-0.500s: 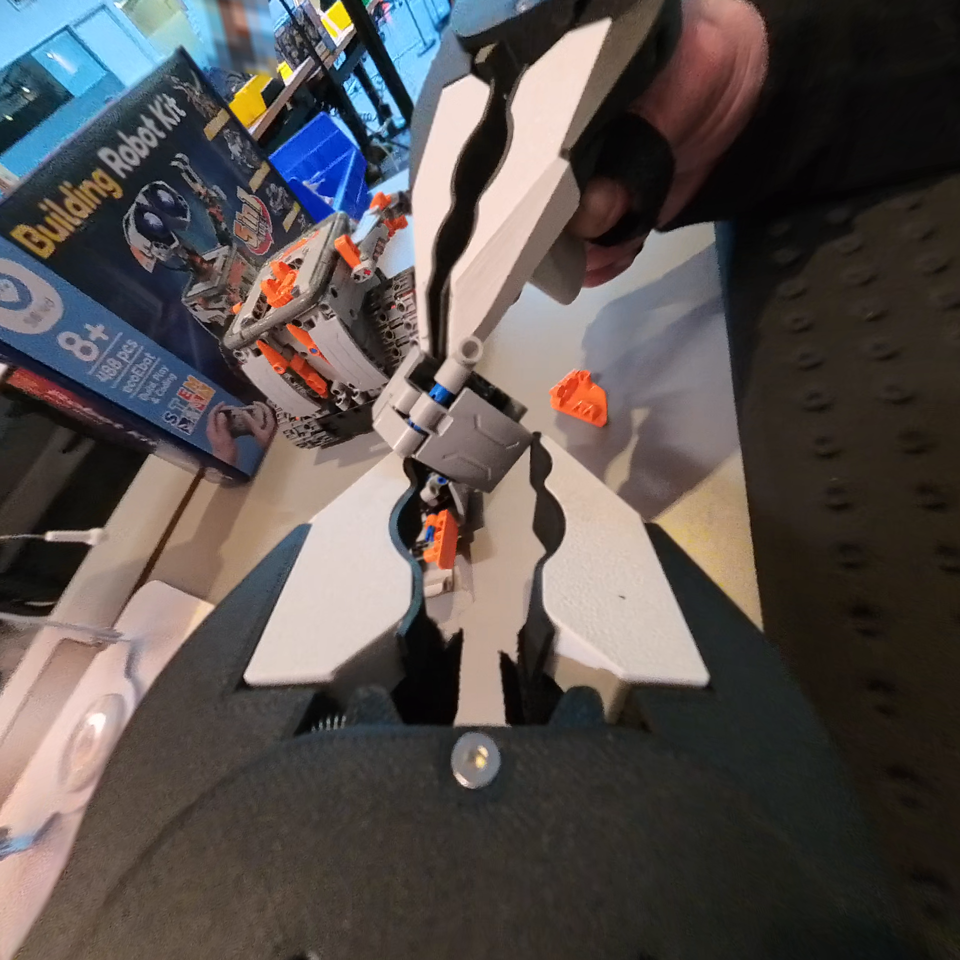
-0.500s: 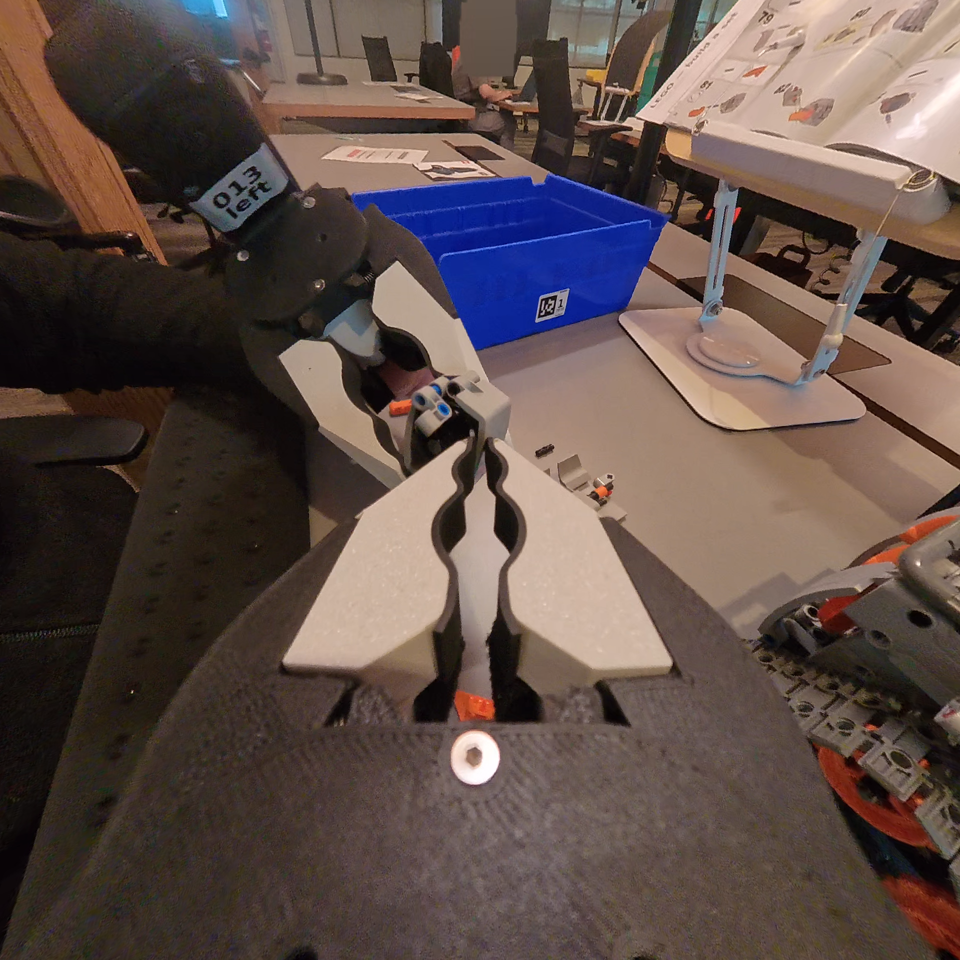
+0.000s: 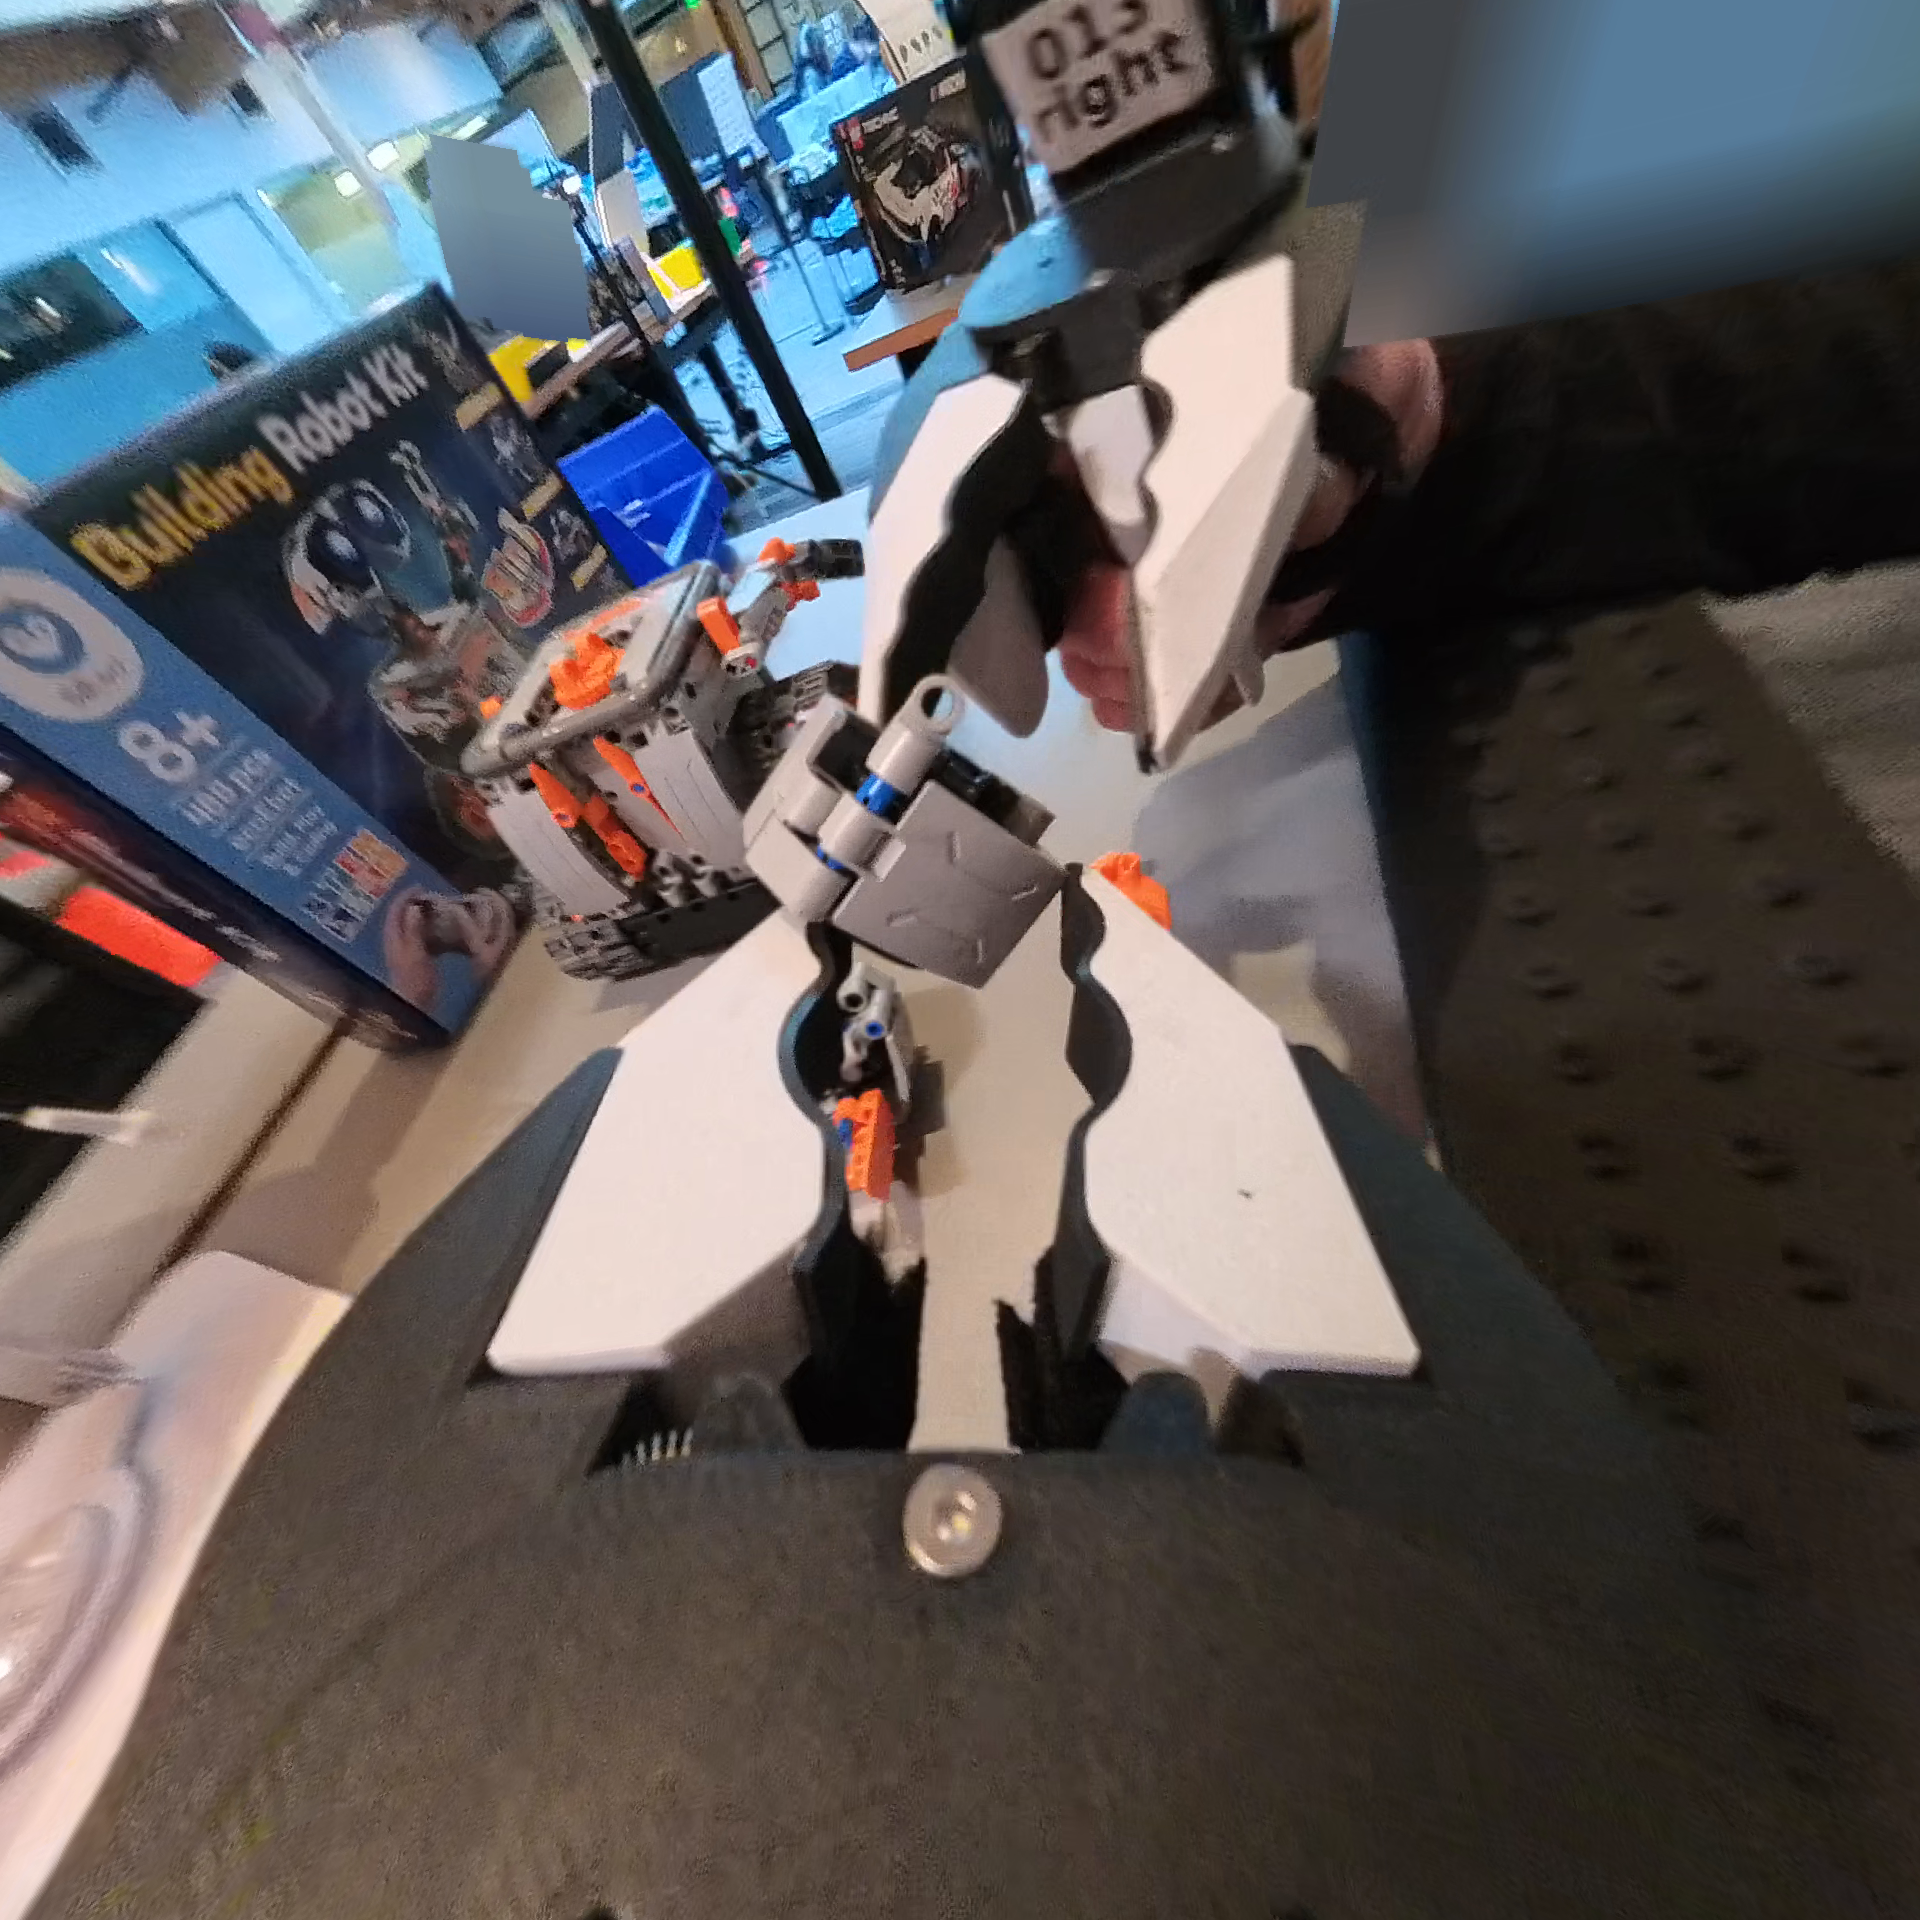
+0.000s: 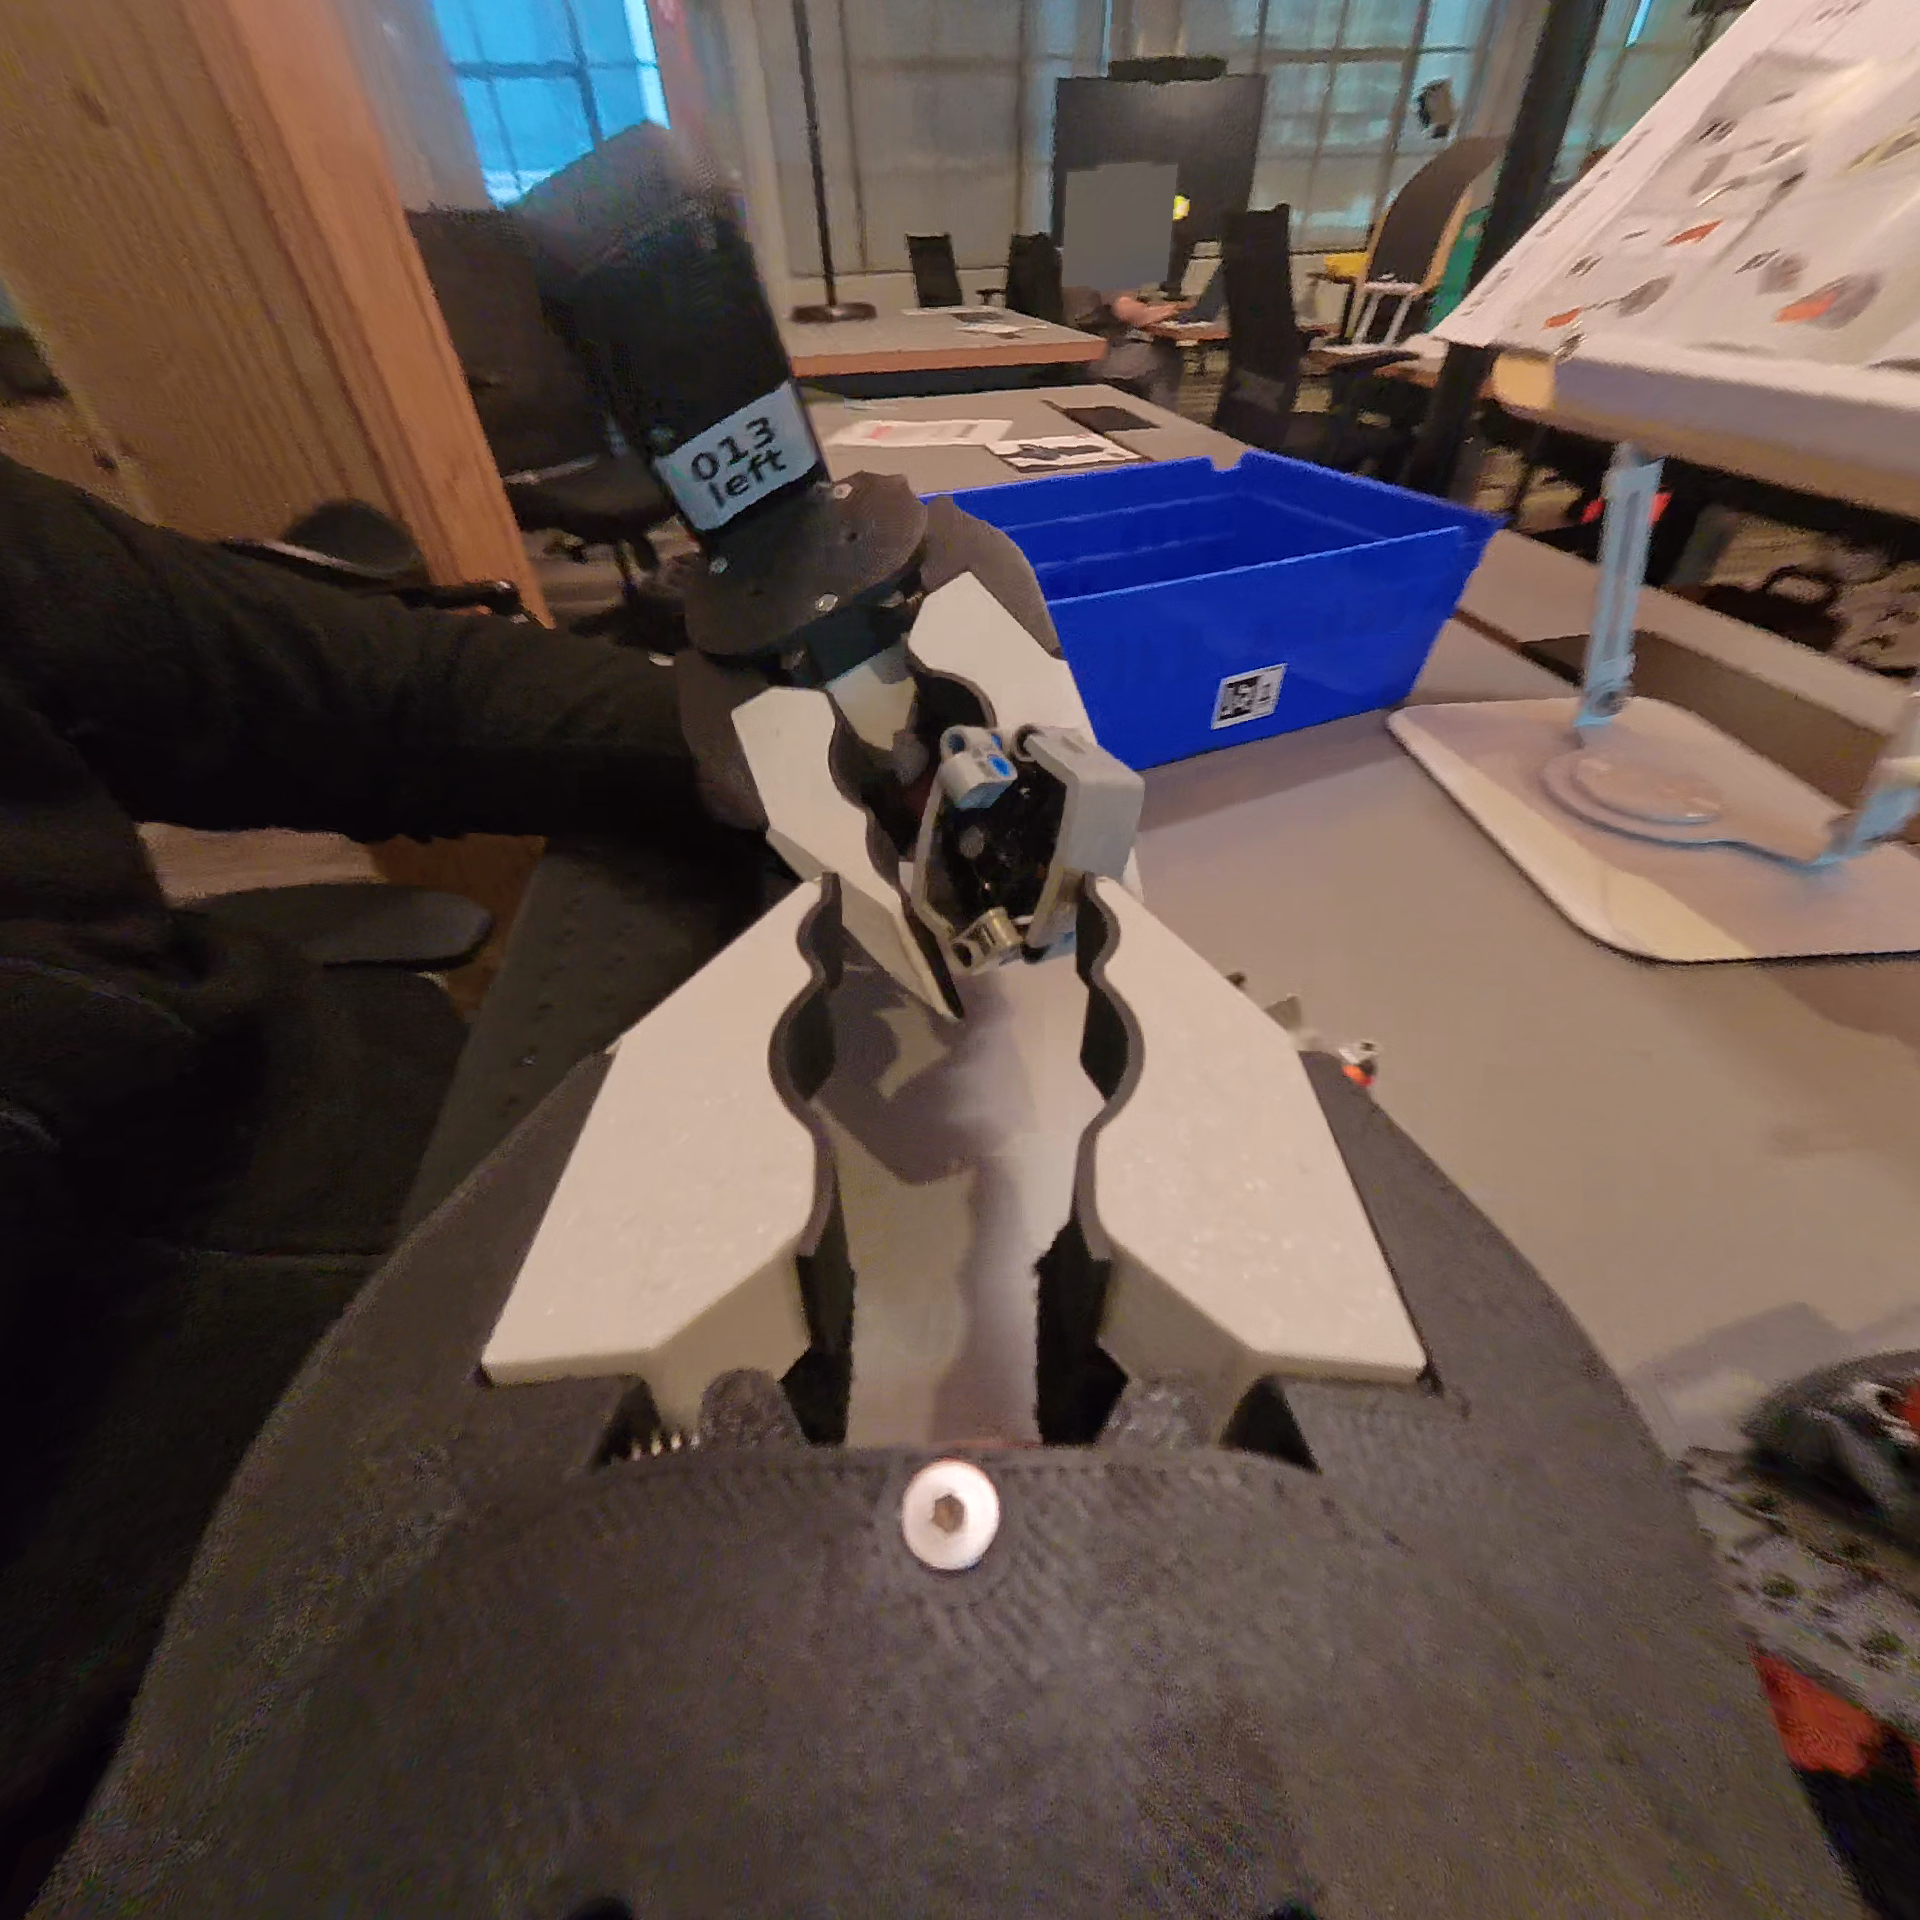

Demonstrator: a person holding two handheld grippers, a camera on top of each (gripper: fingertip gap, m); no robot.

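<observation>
1. Your left gripper point(image 3: 951, 925): clenched on the grey brick assembly point(image 3: 904, 862) by the very tips, a shallow hold, clear of the table point(image 4: 1455, 1091).
2. Your right gripper point(image 4: 956, 904): released and empty. Its 2 tips flank the assembly's lower end; whether they touch it cannot be told.
3. Nearby: tracked model point(image 3: 623, 790), kit box point(image 3: 291, 623), orange piece point(image 3: 1132, 883), blue bin point(image 4: 1247, 623).
</observation>
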